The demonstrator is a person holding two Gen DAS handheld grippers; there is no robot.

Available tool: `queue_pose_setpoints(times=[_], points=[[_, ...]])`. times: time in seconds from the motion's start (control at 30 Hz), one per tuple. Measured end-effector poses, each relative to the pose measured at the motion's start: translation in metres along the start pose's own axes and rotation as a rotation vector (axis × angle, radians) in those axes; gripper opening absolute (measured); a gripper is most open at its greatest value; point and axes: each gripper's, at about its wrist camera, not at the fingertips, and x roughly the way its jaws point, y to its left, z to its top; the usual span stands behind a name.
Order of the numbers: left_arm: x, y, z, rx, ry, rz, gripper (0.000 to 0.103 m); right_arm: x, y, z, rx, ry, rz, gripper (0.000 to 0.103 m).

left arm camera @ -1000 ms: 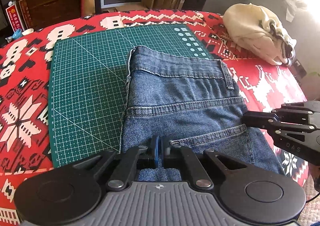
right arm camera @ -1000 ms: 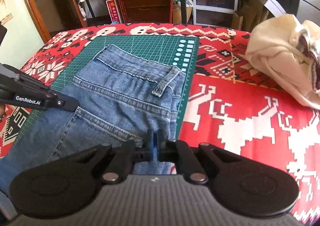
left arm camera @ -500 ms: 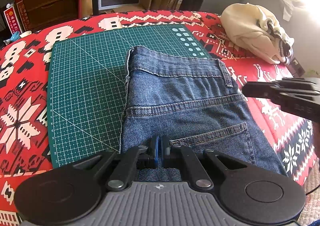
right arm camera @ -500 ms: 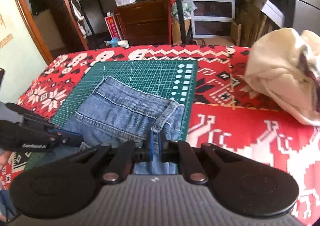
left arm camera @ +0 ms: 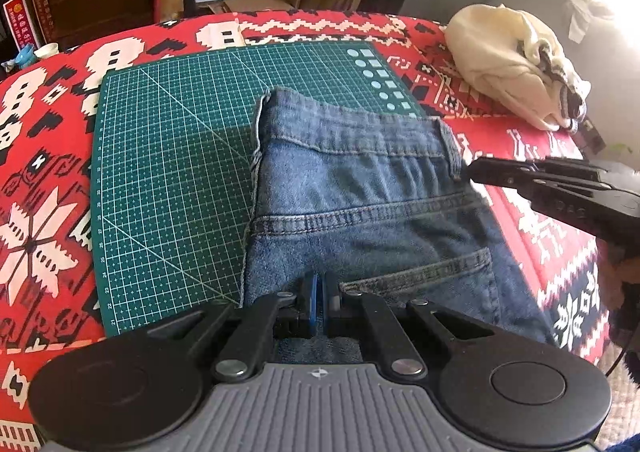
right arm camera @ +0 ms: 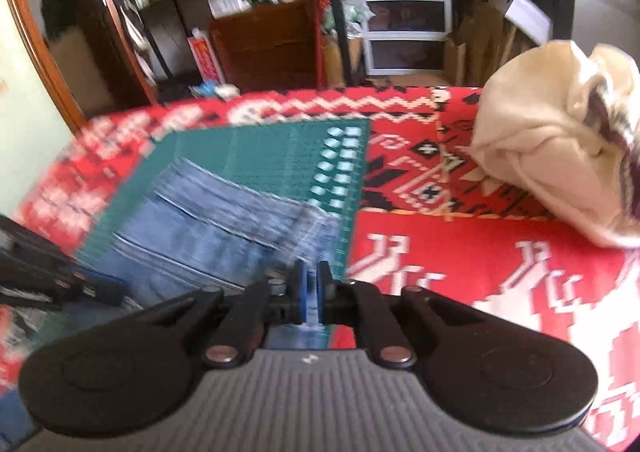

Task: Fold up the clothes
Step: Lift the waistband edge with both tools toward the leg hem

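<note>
My left tongs point(left arm camera: 319, 302) are pressed together on a fold of the jeans point(left arm camera: 360, 212), which lie folded on the green cutting mat point(left arm camera: 172, 156) with the waistband at the far end. My right tongs point(right arm camera: 311, 292) are also pressed together, pinching the denim at the jeans' right edge; that view is blurred. The mat sits on a red patterned cloth point(left arm camera: 40, 180) covering the bench. A cream bundle of clothes point(left arm camera: 508, 60) rests well apart, far right.
</note>
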Motion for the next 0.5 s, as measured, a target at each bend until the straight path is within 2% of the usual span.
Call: queue_pose_setpoints(times=[0.17, 0.5], points=[[-0.015, -0.001, 0.013, 0.006, -0.081, -0.027, 0.004, 0.004, 0.011, 0.0, -0.046, 0.008, 0.022, 0.006], [0.017, 0.008, 0.034, -0.009, -0.053, 0.013, 0.003, 0.023, 0.019, -0.006, -0.078, 0.065, 0.022, 0.006]])
